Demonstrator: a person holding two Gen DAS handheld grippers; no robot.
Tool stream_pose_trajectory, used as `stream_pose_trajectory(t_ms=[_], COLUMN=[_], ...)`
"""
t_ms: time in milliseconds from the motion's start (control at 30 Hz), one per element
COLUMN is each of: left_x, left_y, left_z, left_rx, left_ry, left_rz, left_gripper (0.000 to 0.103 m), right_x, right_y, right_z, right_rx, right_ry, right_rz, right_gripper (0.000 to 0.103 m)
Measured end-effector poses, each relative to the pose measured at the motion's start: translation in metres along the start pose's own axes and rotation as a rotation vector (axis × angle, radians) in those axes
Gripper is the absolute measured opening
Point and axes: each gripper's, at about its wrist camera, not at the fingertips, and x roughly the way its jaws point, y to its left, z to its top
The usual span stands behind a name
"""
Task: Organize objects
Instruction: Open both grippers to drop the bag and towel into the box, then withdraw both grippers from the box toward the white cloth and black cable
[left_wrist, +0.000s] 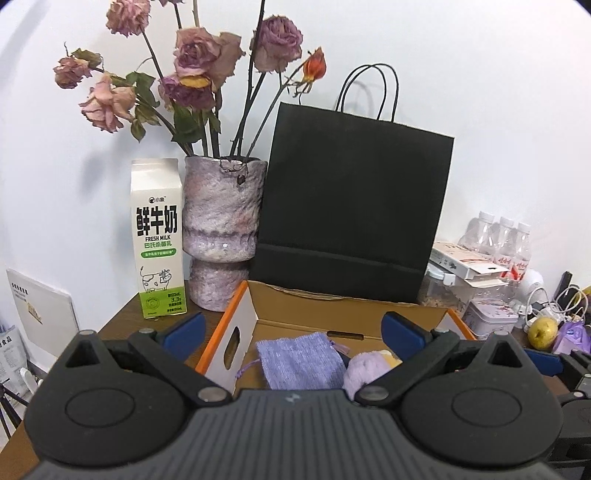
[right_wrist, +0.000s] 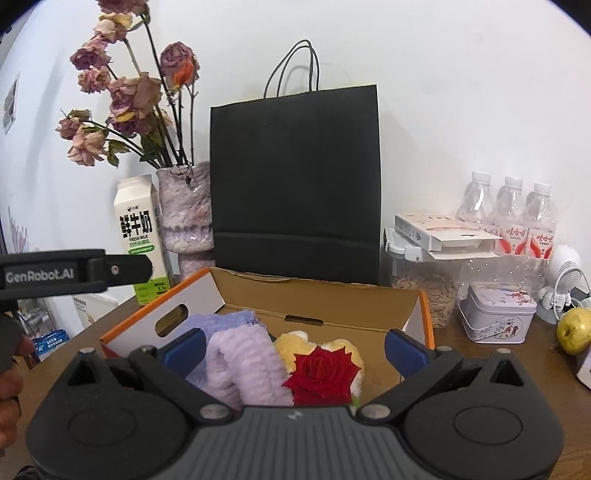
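Note:
An open cardboard box (left_wrist: 236, 314) with orange edges sits on the brown table in front of both grippers. Inside it lie a purple knitted pouch (left_wrist: 299, 358), a lilac fluffy cloth (right_wrist: 247, 365), a yellow plush item (right_wrist: 295, 345) and a red rose (right_wrist: 321, 373). My left gripper (left_wrist: 293, 332) hovers over the box's near left side, open, with nothing between its blue pads. My right gripper (right_wrist: 295, 349) is open above the box's near edge. The cloth and rose lie below and between its fingers, not gripped.
A black paper bag (right_wrist: 295, 177) stands behind the box against the white wall. A vase (left_wrist: 221, 229) of dried roses and a milk carton (left_wrist: 157, 236) are at the back left. Water bottles (right_wrist: 513, 210), a seed jar (right_wrist: 424, 291), a tin (right_wrist: 498, 314) and a yellow-green fruit (right_wrist: 574, 330) crowd the right.

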Motion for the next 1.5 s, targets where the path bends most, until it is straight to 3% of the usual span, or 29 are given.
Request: stream_pose_trajectory(t_ms=[800, 1500], left_x=[-0.088, -0.165], left_y=[0.006, 0.023], left_z=[-0.030, -0.061], left_rx=[0.016, 0.021], left_ry=[0.031, 0.060], left_rz=[-0.002, 0.040], left_gripper=[0.103, 0.103], right_x=[-0.076, -0.146], right_y=[0.022, 0.044], right_z=[-0.032, -0.077], right_rx=[-0.017, -0.038], right_ry=[0.033, 0.090], right_rz=[0.009, 0.015], right_gripper=[0.103, 0.103])
